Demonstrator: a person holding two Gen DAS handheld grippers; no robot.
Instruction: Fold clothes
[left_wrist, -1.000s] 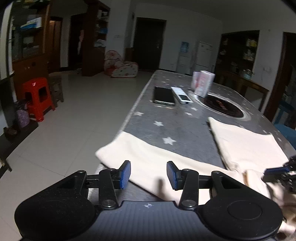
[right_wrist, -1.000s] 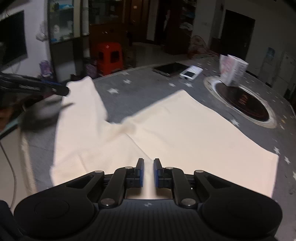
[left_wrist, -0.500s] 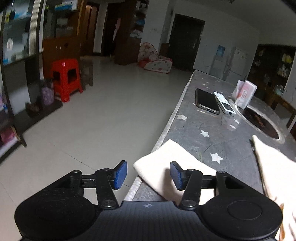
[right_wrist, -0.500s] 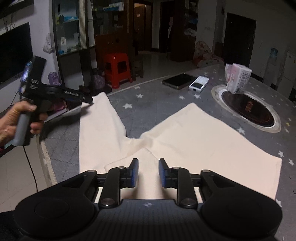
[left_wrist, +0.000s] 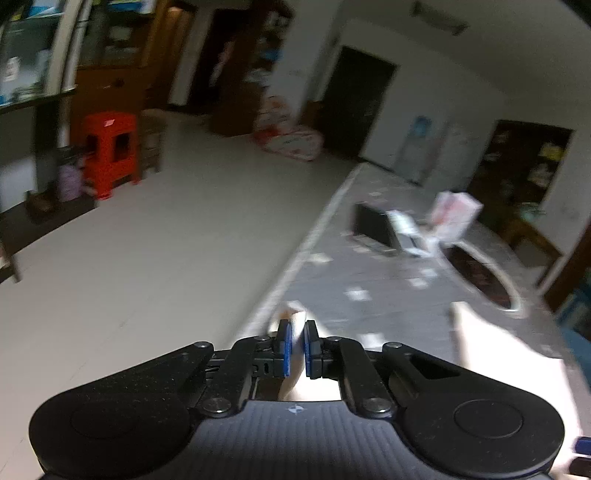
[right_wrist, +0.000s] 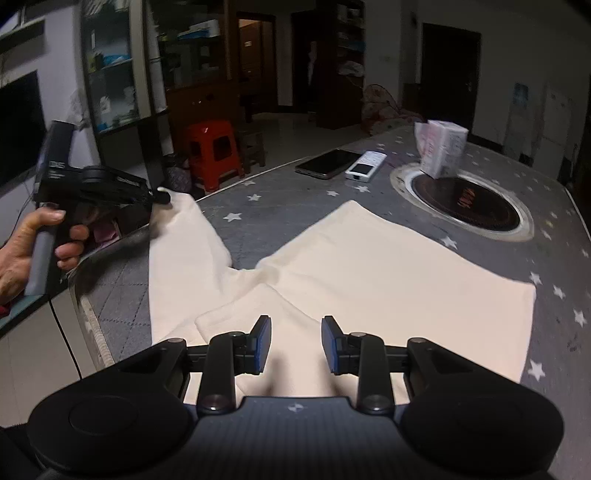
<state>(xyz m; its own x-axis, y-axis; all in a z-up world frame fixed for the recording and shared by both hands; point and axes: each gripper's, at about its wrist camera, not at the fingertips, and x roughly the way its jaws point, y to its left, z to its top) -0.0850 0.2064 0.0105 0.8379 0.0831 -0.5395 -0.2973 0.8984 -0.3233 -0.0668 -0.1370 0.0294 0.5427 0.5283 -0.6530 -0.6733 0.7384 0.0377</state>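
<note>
The left tongs (left_wrist: 294, 345), with blue pads on black fingers (left_wrist: 283, 347), have just been closing and now pinch a corner of the cream fabric garment (left_wrist: 491, 354) at the near edge of the grey star-patterned worktop (left_wrist: 373, 266). The view is blurred. Further along the worktop lie a dark flat tablet (left_wrist: 371, 227), a white handset (left_wrist: 410, 236) and a pink-and-white packet (left_wrist: 456, 218). A red plastic stool (left_wrist: 110, 151) stands on the pale tiled floor (left_wrist: 166, 258).
</note>
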